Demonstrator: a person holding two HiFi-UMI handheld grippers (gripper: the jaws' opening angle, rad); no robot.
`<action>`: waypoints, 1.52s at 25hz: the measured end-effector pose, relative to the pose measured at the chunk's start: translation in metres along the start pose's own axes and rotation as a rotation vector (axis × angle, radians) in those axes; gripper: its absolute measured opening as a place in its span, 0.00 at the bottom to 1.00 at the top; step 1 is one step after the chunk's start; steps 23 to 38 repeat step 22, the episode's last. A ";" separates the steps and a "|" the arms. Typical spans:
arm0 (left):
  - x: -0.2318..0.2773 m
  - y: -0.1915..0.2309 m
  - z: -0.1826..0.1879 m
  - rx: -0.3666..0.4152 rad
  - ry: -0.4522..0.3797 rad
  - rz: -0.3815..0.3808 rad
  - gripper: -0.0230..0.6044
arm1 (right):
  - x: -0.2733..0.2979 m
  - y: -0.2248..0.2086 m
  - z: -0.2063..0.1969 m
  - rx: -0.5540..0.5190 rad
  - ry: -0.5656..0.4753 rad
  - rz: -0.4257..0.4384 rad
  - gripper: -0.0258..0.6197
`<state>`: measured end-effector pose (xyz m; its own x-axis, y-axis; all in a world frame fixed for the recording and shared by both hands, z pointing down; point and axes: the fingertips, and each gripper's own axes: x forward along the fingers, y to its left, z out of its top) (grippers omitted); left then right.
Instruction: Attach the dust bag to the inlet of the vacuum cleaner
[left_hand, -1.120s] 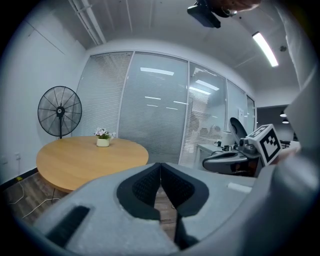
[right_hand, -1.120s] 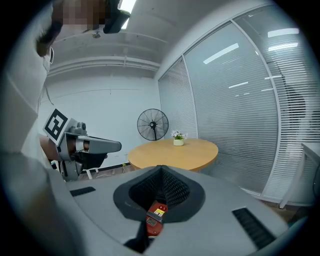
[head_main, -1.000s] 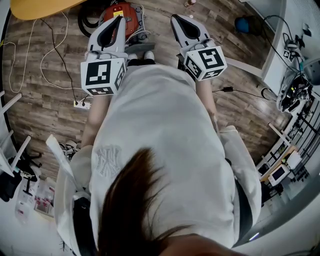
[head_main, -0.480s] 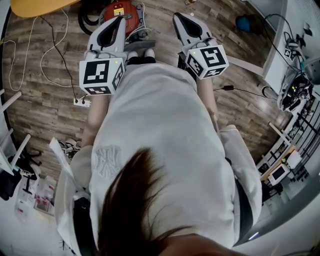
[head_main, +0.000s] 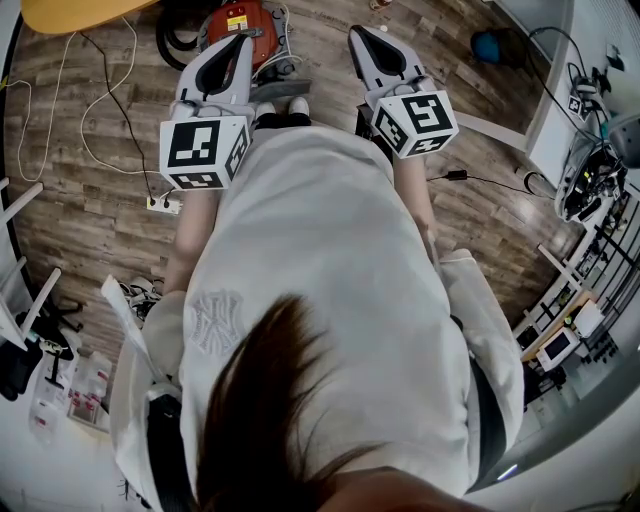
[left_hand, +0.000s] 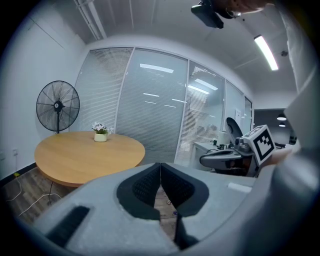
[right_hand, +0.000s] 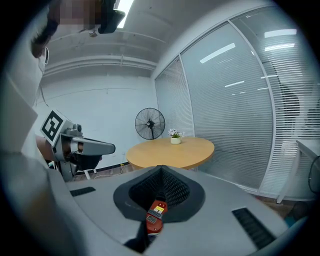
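Observation:
The red vacuum cleaner (head_main: 240, 22) lies on the wood floor ahead of my feet, its black hose (head_main: 172, 42) coiled to its left. The left gripper (head_main: 243, 42) is held level above it, jaws shut and empty. The right gripper (head_main: 356, 34) hangs beside it to the right, also shut on nothing. In the right gripper view the pads meet at the tip of the right gripper (right_hand: 160, 171), and a strip of the red vacuum cleaner (right_hand: 155, 216) shows through the gap below them. The left gripper (left_hand: 160, 166) shows its pads pressed together. No dust bag shows in any view.
A round wooden table (left_hand: 85, 155) with a small flower pot (left_hand: 100, 135) and a standing fan (left_hand: 57, 106) are ahead. A power strip (head_main: 163, 207) and cables lie on the floor at left. Racks of equipment (head_main: 590, 180) stand at right.

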<state>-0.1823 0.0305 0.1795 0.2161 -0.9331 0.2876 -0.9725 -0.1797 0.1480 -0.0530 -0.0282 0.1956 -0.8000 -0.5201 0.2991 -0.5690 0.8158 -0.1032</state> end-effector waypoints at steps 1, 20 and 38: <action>0.000 0.000 0.000 0.000 0.000 0.000 0.07 | 0.000 0.000 0.000 -0.001 0.000 0.001 0.04; -0.001 0.006 -0.002 0.008 0.004 0.000 0.07 | 0.002 -0.003 -0.006 0.001 0.009 -0.008 0.04; 0.000 0.009 0.000 0.019 0.001 -0.005 0.07 | 0.005 -0.005 -0.005 0.000 0.004 -0.014 0.04</action>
